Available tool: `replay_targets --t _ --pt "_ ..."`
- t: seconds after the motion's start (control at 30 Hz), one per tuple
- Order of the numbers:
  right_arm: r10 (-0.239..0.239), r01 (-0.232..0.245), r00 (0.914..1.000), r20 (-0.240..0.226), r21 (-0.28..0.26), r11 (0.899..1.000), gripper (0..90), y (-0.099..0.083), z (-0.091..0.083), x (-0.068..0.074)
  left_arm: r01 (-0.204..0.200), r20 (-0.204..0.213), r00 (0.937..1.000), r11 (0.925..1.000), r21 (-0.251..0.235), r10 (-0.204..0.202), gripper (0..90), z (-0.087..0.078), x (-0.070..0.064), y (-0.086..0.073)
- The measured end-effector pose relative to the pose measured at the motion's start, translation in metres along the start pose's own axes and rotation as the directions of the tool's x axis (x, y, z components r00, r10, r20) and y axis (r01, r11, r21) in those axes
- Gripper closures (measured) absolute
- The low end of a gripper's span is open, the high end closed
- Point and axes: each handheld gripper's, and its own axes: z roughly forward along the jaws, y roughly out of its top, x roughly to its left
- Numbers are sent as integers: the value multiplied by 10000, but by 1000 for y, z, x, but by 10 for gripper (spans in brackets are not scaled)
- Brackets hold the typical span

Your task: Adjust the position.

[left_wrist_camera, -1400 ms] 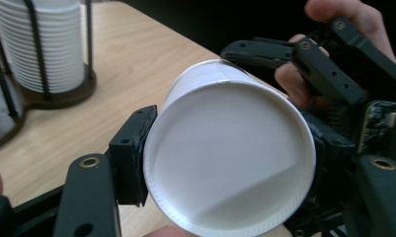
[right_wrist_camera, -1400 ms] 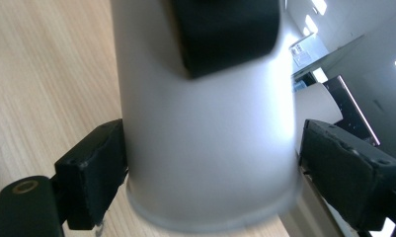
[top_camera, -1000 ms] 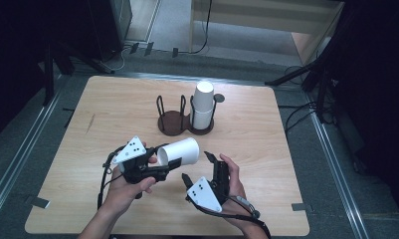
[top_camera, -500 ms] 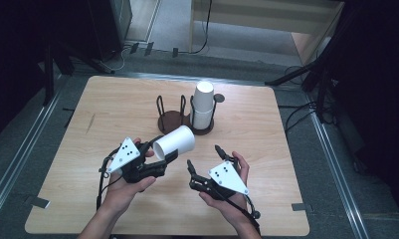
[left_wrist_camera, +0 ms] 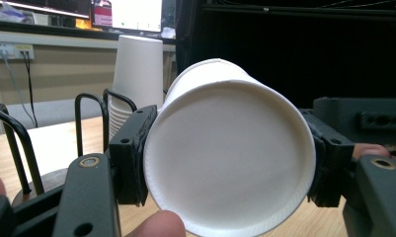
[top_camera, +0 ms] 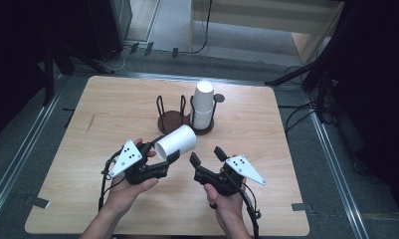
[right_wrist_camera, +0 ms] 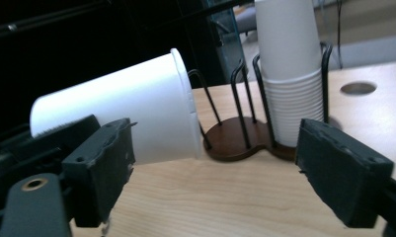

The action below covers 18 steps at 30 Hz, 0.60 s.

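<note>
A white paper cup (top_camera: 176,142) lies on its side in the air, and my left gripper (top_camera: 166,149) is shut on it near its closed end. In the left gripper view the cup's bottom (left_wrist_camera: 230,163) faces the camera between the two jaws. My right gripper (top_camera: 205,155) is open just right of the cup, its jaws pointing toward it. In the right gripper view (right_wrist_camera: 225,173) the cup (right_wrist_camera: 131,113) hangs beyond the left pad, apart from it. A stack of cups (top_camera: 203,104) stands upside down in a wire holder (top_camera: 173,121).
The holder's brown base (right_wrist_camera: 235,138) sits mid-table, its left bay bare and its right bay holding the stack (right_wrist_camera: 289,74). A round hole (right_wrist_camera: 358,88) marks the wooden tabletop (top_camera: 112,114) beside the stack. Cables and dark stands surround the table.
My right gripper has turned and moved up-left, so its open jaws now face the cup. The left gripper has lifted the cup slightly.
</note>
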Motion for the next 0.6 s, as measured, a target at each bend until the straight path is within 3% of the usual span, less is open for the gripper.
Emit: replay_targets --t 0.07,0.17,0.3,0.43,0.6 --pt "596 -596 9982 -43 101 9982 113 1 0 0 -34 -18 10000 10000 -30 34 343 0 0 0" --pt "1633 -1631 9865 -103 185 9864 73 3 0 -2 2 -43 10000 9999 -128 -2 344 -1 0 0" --pt "2760 -2750 9605 -356 288 9610 46 2 4 -2 -83 -88 9999 9998 -169 82 345 -1 0 0" --pt "3391 -3385 9397 -436 204 9407 42 1 7 0 -136 -89 9999 9997 -183 134 346 -1 0 -1" --pt "4225 -4232 9043 -605 17 9060 41 1 10 0 -104 -123 9999 9997 -240 101 346 -1 0 -2"
